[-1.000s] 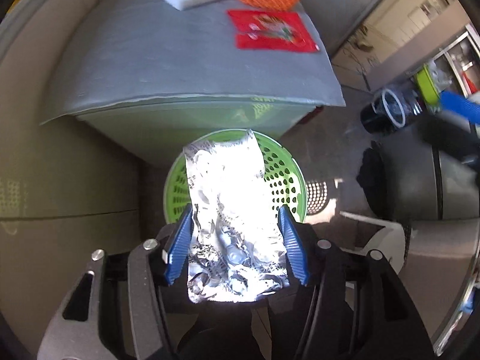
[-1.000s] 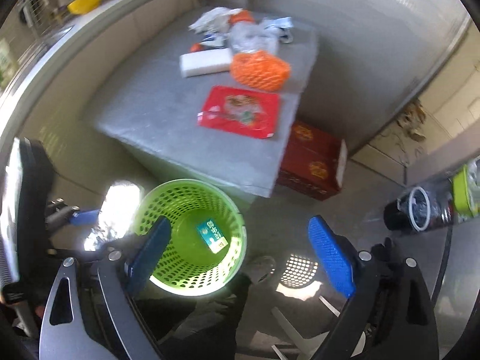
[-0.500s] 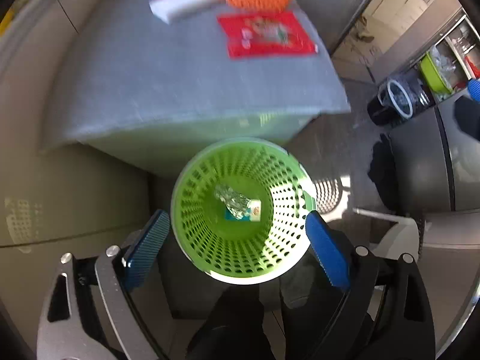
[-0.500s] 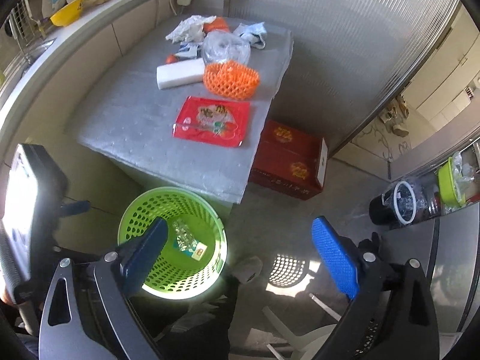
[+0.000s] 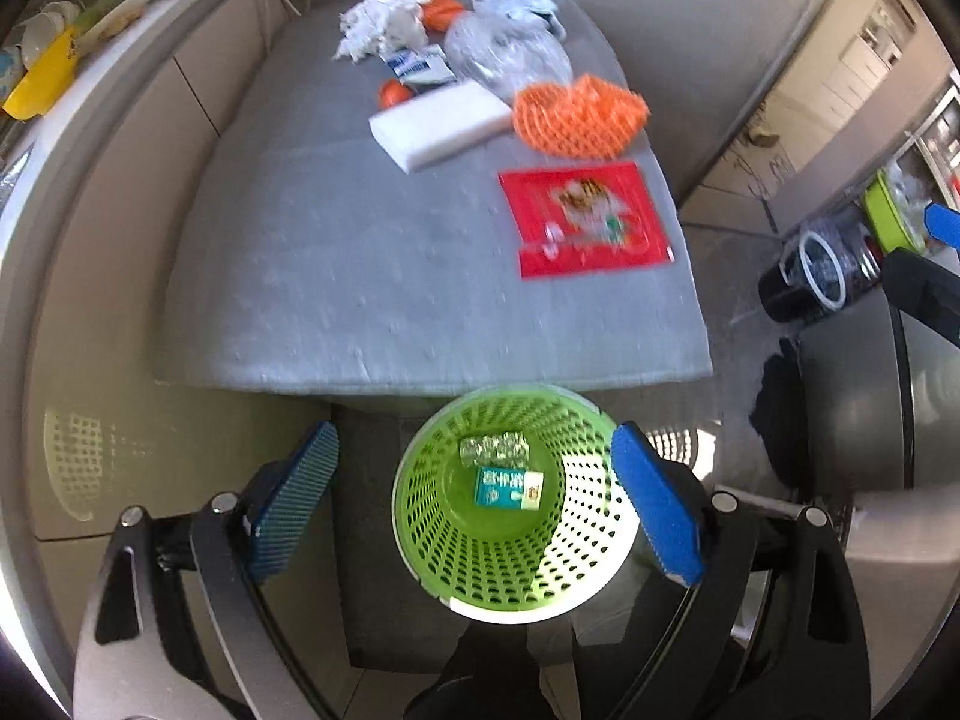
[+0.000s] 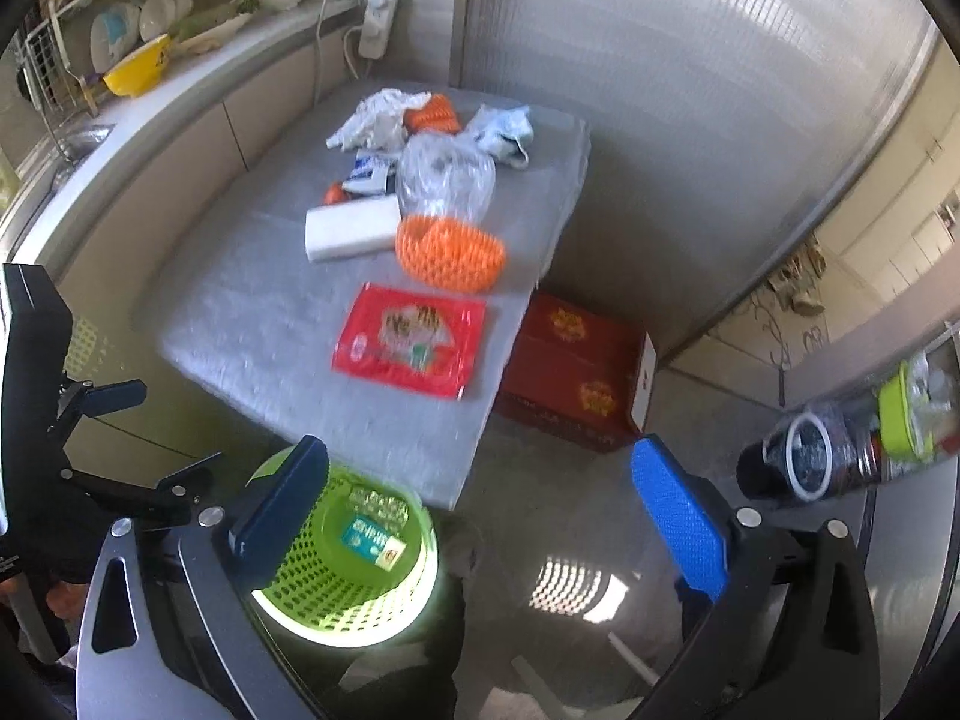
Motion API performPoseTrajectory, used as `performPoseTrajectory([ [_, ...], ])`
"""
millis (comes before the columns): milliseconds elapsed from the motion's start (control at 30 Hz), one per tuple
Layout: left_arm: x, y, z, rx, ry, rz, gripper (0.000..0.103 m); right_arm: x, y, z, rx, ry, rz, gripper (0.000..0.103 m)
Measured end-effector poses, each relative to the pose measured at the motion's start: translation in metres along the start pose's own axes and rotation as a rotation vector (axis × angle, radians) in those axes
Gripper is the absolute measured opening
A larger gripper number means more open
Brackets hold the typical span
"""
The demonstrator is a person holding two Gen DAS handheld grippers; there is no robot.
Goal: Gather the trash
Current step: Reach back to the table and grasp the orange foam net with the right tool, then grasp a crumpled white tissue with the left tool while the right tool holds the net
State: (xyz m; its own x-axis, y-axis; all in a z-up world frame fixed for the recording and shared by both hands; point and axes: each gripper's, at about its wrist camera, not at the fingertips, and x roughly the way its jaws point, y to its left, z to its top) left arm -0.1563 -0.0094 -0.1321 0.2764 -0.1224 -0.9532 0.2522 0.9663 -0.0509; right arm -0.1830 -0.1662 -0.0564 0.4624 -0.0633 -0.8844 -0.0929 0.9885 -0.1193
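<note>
- The crumpled silver foil wrapper (image 5: 494, 449) lies on the floor of the round green perforated plastic basket (image 5: 420, 531), its long axis running left to right in the left wrist view.
- A teal and white rectangular packet (image 5: 509, 488) lies just beside the foil, its long axis parallel to it.
- The left gripper (image 5: 474, 504) hangs above the basket; its jaws have just been opening, stand wide apart, and nothing is between them.
- The right gripper (image 6: 480, 516) is spread wide and empty, beside the basket.
- The basket stands on the floor against the near edge of the grey table (image 5: 336, 276).
- On the table lie a flat red printed plastic packet (image 5: 585, 219), an orange foam net sleeve (image 5: 579, 114) and a white rectangular foam block (image 5: 441, 126).
</note>
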Motion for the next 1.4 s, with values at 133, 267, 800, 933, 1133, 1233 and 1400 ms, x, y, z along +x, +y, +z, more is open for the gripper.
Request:
performPoseTrajectory([
  [133,0.004,0.003,0.028,-0.068,-0.009,0.021,0.088,0.024,-0.015,0.031,-0.038,-0.003,0.091,0.101],
  [267,0.009,0.012,0.057,-0.159,-0.018,0.042,0.088,0.069,-0.029,0.075,-0.101,0.003,0.187,0.101],
  [800,0.055,0.047,0.122,-0.478,0.039,0.093,0.088,0.221,-0.002,0.126,-0.435,0.146,0.338,0.077],
  [933,0.058,0.041,0.13,-0.485,0.045,0.087,0.088,0.227,-0.006,0.126,-0.435,0.191,0.407,0.025],
  [1133,0.065,0.018,0.128,-0.407,0.072,0.059,0.088,0.208,-0.031,0.136,-0.379,0.162,0.47,0.022],
  [1233,0.068,0.006,0.128,-0.364,0.083,0.058,0.088,0.195,-0.047,0.139,-0.35,0.14,0.464,0.022],
  [1400,0.064,0.003,0.152,-0.358,0.061,0.049,0.088,0.178,-0.071,0.147,-0.294,0.115,0.464,0.022],
])
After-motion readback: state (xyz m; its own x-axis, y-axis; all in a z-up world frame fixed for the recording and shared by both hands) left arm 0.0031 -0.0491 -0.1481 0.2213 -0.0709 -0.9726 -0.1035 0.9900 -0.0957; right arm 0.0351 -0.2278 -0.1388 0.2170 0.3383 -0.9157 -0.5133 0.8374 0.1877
